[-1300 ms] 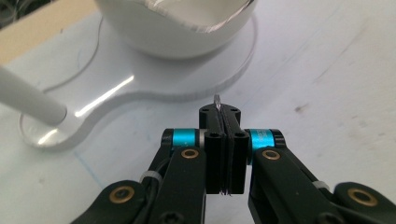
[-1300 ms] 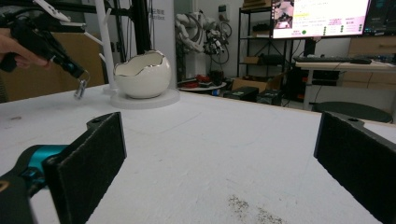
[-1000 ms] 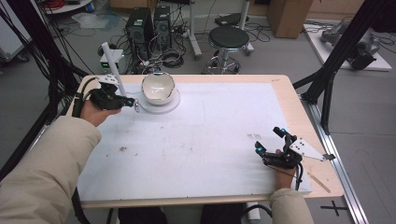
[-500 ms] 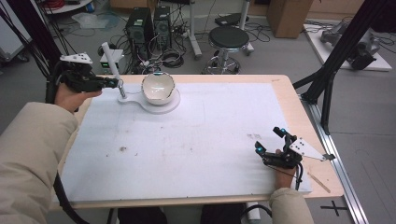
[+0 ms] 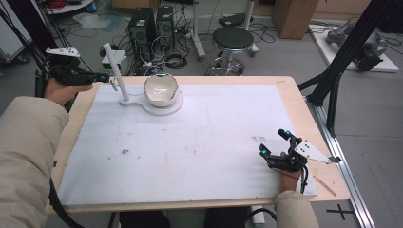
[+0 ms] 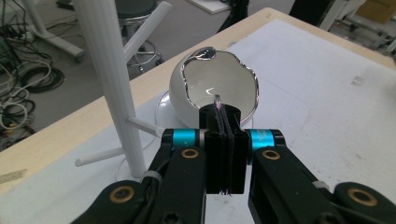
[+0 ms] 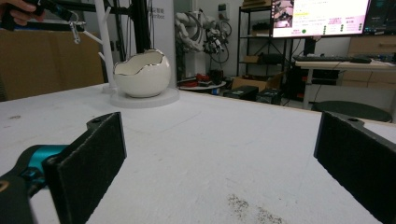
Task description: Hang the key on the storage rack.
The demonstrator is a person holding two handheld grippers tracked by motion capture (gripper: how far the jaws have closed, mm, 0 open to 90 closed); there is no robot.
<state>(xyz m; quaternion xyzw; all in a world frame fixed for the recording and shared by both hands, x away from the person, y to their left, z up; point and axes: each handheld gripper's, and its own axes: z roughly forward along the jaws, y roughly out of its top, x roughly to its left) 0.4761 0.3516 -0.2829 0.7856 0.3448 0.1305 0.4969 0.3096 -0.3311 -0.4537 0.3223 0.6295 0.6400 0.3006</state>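
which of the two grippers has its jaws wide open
The right gripper, resting near the table's right front edge: its jaws stand far apart with nothing between them. The left gripper, up by the white stand, has its jaws pressed together.

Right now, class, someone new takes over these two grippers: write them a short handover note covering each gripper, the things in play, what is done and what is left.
Left gripper: shut on a small dangling trinket, held in the air beside the white stand.
Right gripper: open, holding nothing, low over the white mat.
Egg-shaped bowl: on the stand's base.
Done: trinket gripped and lifted.
Left: probably hang it on a peg, then release.
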